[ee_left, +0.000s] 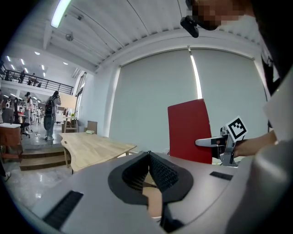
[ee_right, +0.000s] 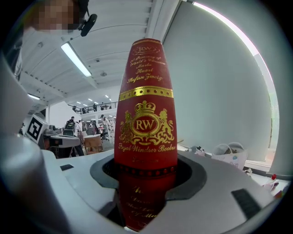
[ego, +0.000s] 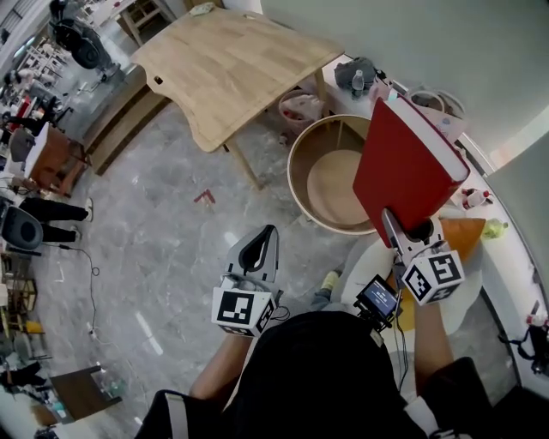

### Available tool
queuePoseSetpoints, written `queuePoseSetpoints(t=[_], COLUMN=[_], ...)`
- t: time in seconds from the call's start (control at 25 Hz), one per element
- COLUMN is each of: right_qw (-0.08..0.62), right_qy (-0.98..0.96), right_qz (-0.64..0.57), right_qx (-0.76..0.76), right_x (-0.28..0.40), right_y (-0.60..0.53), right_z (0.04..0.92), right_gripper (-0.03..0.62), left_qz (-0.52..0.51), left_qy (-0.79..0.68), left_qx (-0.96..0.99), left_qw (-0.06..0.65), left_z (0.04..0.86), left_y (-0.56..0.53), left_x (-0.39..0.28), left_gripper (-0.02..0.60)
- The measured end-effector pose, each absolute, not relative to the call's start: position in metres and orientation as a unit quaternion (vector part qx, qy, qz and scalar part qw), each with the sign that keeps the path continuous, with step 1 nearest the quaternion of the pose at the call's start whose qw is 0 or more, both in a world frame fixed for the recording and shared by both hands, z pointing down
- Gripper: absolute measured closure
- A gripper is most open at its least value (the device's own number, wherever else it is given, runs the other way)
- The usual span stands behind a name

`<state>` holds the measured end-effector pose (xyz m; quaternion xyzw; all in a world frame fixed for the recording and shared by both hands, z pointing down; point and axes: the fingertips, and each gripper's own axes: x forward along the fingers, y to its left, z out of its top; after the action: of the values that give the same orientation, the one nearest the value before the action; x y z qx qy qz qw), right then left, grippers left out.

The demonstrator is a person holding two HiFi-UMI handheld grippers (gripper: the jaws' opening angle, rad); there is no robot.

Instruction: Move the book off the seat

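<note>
Red book held in the air, clear of the seat.

The right tool clamps the red hardback book by its lower edge, so it stands tall above the round wooden seat. The left tool is closed on nothing. I'd keep that pinch firm, since the book looks top-heavy, carry it to the wooden tabletop and lay it flat before letting go.

Grey marble floor, light wooden curved-edge table, pale grey roller blinds, white ribbed ceiling, long fluorescent strip light lit.
</note>
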<state>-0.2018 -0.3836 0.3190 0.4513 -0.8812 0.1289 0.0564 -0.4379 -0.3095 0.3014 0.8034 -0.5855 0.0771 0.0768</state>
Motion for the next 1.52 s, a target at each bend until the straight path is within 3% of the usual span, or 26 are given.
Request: queuePoseSetpoints(t=[0.64, 1.0, 1.52], right_qw=[0.228, 0.382, 0.534], right_qy=[-0.851, -0.827, -0.76], right_qz=[0.072, 0.03, -0.028], right_qx=[0.467, 0.411, 0.369], right_x=[-0.208, -0.223, -0.226], right_y=[-0.434, -0.483, -0.537], right_z=[0.426, 0.546, 0.685], right_gripper=[0.349, 0.349, 0.35], left_qz=[0.121, 0.148, 0.172], left_qy=[-0.536, -0.52, -0.5], left_qx=[0.829, 0.827, 0.824], left_qw=[0.104, 0.151, 0.201], left_z=[0.339, 0.393, 0.481], left_y=[-0.367, -0.402, -0.428], left_x=[-0.418, -0.429, -0.435], left_gripper=[0.568, 0.568, 0.568])
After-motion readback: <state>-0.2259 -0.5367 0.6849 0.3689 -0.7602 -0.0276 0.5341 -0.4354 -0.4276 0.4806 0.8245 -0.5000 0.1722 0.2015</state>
